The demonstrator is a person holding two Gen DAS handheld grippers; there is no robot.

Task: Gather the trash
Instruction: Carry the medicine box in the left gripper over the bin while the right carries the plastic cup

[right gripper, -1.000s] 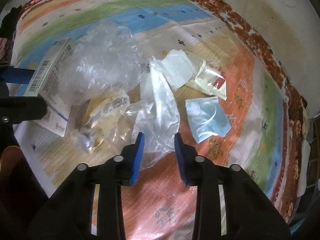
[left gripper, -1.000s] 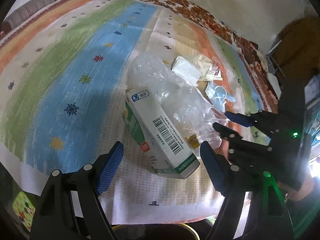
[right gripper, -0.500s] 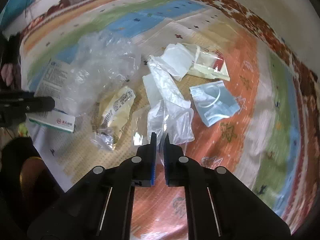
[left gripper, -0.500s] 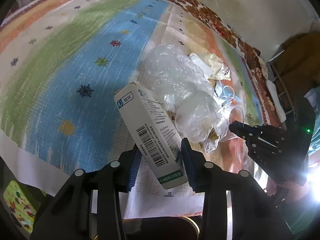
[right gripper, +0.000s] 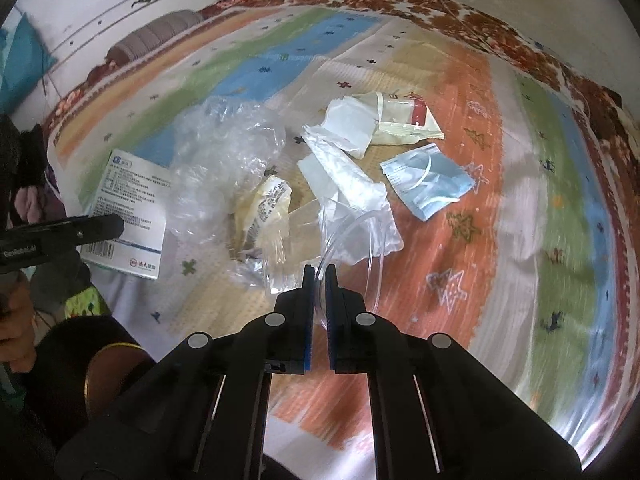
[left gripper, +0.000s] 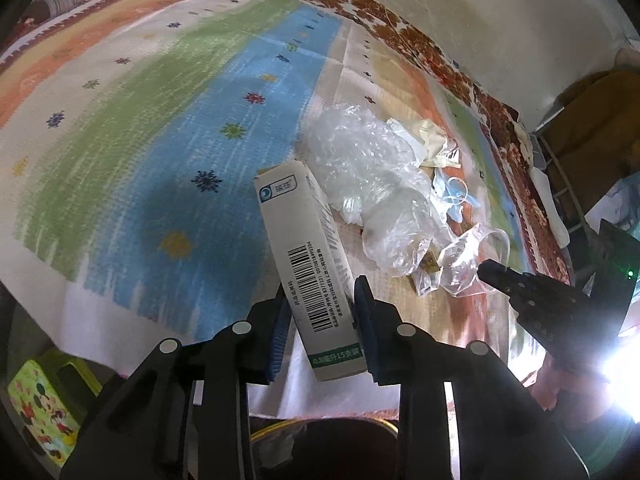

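The trash: the white box (left gripper: 316, 280) is squeezed in the left hand-held gripper (left gripper: 320, 328), whose jaws have just been closing. Right of the box, the right hand-held gripper (right gripper: 319, 300) pinches a clear bag (right gripper: 352, 232). That thin bag could slip out.

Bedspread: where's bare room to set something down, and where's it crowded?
Free: the blue and green stripes of the bedspread left of the white carton, and the orange and green bands right of the face mask. Crowded: the middle, where the crumpled clear bag, yellow wrapper, white packets and mask lie overlapping.
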